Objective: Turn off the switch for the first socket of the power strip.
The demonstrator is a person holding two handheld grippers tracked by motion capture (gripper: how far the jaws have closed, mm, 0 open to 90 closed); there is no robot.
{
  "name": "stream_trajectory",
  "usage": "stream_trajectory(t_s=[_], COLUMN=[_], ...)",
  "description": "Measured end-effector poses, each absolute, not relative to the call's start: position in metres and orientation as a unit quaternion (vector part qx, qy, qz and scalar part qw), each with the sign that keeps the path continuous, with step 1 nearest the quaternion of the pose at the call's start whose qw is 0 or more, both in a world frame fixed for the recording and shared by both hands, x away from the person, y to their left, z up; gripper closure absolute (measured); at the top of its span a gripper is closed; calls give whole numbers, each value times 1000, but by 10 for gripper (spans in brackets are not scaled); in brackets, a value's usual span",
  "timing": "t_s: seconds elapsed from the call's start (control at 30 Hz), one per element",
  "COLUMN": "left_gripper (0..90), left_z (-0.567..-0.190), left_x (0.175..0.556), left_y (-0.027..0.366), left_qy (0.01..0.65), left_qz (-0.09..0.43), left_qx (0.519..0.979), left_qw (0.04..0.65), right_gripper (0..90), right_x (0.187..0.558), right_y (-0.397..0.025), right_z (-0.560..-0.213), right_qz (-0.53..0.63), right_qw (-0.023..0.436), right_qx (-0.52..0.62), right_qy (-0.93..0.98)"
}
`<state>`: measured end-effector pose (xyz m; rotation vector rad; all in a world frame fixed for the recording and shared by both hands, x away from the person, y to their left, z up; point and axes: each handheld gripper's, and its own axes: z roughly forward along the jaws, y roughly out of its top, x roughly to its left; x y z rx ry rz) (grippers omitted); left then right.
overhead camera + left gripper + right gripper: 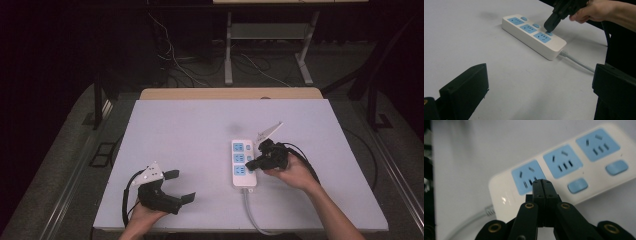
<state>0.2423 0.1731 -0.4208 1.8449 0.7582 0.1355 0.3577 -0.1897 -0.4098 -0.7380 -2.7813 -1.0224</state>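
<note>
- We find the power strip [244,163] lying flat on the white worktop [190,130], right of centre, its grey cable [252,215] running off the near edge.
- Our right claw [251,165] has its jaws pressed together with nothing between them; the tip rests on the blue switch [549,33] beside the socket nearest the cable end.
- The two other blue switches [578,185] are untouched.
- Our left claw [180,186] sits spread wide and empty near the worktop's front left, well apart from the power strip.
</note>
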Motion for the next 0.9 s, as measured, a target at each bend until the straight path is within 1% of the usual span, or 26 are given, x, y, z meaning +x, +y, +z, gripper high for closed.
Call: stream_trajectory(t_s=[0.1,0.33,0.9], left_gripper=[0,0,0], left_z=[-421,-421,-421], left_x=[242,242,241], left_y=[173,172,172], left_qy=[318,319,320], left_qz=[56,55,55], left_qx=[777,776,775], left_qw=[541,541,542], right_gripper=[900,900,900], right_x=[358,355,349], right_y=[-191,-200,-224], right_z=[-407,-398,-381], right_qz=[-323,-341,-368], right_qw=[46,52,35], right_qx=[-236,-243,-258], right_qy=[-915,-907,-893])
